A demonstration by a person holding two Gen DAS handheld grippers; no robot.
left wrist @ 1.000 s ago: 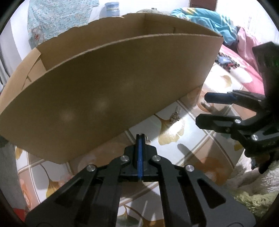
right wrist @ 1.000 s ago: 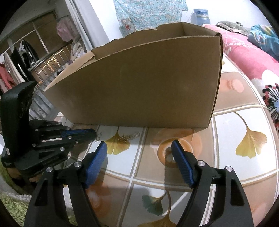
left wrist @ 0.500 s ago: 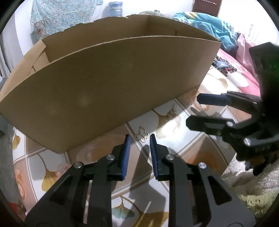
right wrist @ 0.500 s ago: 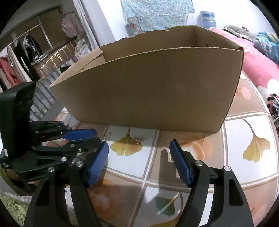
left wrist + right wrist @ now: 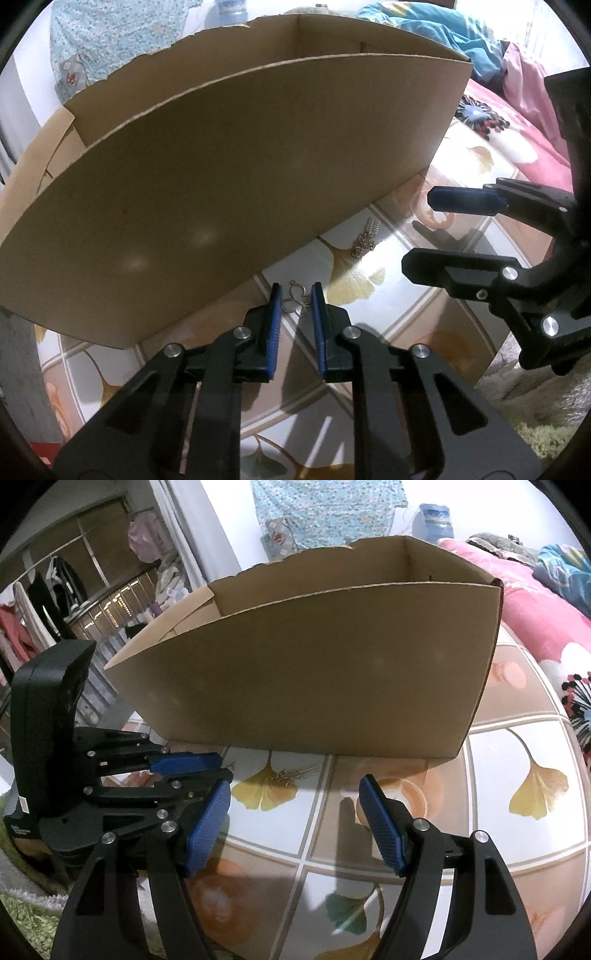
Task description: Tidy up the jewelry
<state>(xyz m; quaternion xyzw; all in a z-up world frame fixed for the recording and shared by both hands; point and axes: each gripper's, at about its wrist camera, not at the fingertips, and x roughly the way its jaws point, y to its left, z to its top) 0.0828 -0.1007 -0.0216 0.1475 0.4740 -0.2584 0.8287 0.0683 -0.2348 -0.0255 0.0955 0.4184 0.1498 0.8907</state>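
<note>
A large open cardboard box [image 5: 229,177] fills the left and middle of the left wrist view, standing on a table [image 5: 391,317] covered in a ginkgo-leaf tile pattern. Just in front of its near wall, the left claw [image 5: 296,295] is parted narrowly, its blue pads flanking a small looped wire earring [image 5: 295,297] that lies flat on the table; whether the pads touch it cannot be told. Further right, near the box's lower edge, a second piece of silver jewelry [image 5: 365,240] with linked rings lies on a yellow leaf. At the far right the right claw [image 5: 295,805] hovers above the table, spread wide and holding nothing.
</note>
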